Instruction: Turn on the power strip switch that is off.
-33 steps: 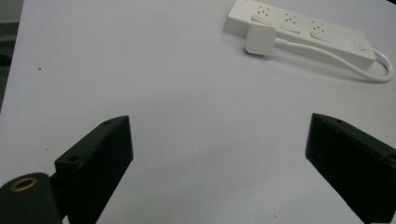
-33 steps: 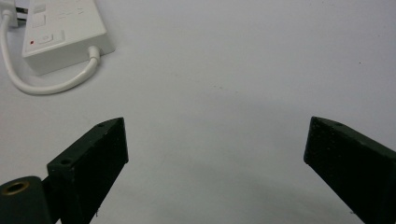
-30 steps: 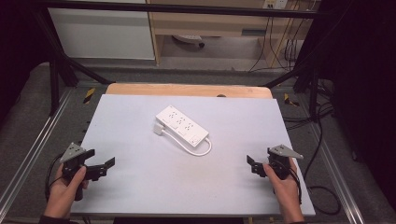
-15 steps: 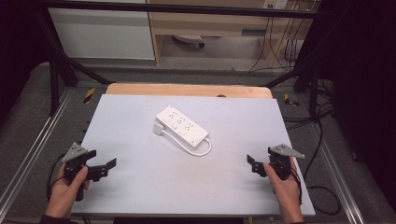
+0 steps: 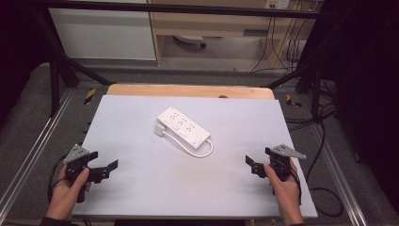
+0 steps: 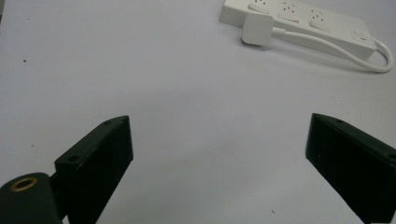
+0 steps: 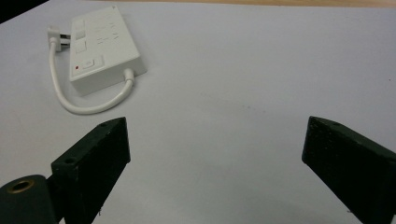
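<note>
Power strip (image 5: 183, 127) mid-table, well apart from both spread, low-held claws: left claw (image 5: 104, 169), right claw (image 5: 254, 165).

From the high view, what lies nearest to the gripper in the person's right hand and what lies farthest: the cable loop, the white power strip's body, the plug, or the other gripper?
From the right gripper:
1. Cable loop, toward the table's middle, just left of it.
2. Power strip, mid-table, farther back.
3. Plug, at the strip's left side.
4. Left gripper, at the opposite near corner.
</note>
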A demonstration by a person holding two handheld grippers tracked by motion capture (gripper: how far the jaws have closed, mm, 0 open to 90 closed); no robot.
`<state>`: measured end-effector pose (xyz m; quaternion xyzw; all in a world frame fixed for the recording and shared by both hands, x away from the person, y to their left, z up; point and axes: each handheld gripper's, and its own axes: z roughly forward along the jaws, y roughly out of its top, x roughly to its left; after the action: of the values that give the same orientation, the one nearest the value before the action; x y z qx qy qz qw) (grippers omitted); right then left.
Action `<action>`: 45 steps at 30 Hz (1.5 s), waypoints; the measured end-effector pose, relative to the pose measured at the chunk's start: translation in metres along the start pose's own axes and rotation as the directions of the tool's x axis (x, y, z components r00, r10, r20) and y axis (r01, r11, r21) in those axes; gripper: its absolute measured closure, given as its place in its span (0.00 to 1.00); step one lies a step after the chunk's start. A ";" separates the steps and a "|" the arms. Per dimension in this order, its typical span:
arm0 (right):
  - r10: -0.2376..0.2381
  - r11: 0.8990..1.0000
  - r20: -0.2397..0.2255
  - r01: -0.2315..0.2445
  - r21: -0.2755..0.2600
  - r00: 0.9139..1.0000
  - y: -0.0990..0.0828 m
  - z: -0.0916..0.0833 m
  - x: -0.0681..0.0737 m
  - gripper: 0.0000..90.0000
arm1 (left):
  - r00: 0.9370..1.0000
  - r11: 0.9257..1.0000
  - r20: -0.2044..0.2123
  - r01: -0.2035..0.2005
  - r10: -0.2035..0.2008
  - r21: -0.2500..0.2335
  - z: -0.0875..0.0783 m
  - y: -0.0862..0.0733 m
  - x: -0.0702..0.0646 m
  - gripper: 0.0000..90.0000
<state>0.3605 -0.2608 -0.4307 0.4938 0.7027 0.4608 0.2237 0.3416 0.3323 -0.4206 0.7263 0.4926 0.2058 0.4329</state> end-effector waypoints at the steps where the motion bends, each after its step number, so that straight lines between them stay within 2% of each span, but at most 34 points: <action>1: 0.002 1.000 -0.002 -0.002 -0.001 1.000 0.000 0.000 0.001 0.09 | 1.000 1.000 0.002 0.003 -0.003 0.000 0.000 0.000 0.000 0.08; 11: -0.006 1.000 -0.028 0.006 -0.013 1.000 0.009 0.000 0.014 0.07 | 1.000 1.000 0.001 0.005 -0.005 0.007 0.002 -0.001 0.001 0.08; 14: -0.019 1.000 -0.034 0.018 -0.009 0.999 0.014 0.001 0.020 0.07 | 1.000 1.000 0.001 0.007 -0.007 0.010 0.002 -0.001 0.000 0.08; 16: -0.049 0.999 -0.037 0.049 0.006 0.998 0.018 0.002 0.026 0.07 | 1.000 1.000 0.001 0.006 -0.006 0.011 0.002 -0.001 0.000 0.08; 21: -0.073 0.997 -0.054 0.073 0.003 0.996 0.029 0.007 0.034 0.06 | 1.000 1.000 -0.002 0.008 -0.008 0.015 0.003 -0.001 0.000 0.08; 32: -0.103 0.994 -0.075 0.105 0.019 0.992 0.047 0.020 0.039 0.05 | 1.000 1.000 0.000 0.005 -0.005 0.014 0.003 -0.001 0.001 0.08; 45: -0.039 0.998 -0.092 0.044 0.046 0.995 0.055 0.030 0.029 0.05 | 1.000 1.000 -0.004 0.004 -0.004 0.022 0.003 -0.002 0.001 0.08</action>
<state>0.3985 -0.2173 -0.3936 0.4629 0.7332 0.4609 0.1891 0.3433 0.3316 -0.4237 0.7296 0.4971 0.2011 0.4244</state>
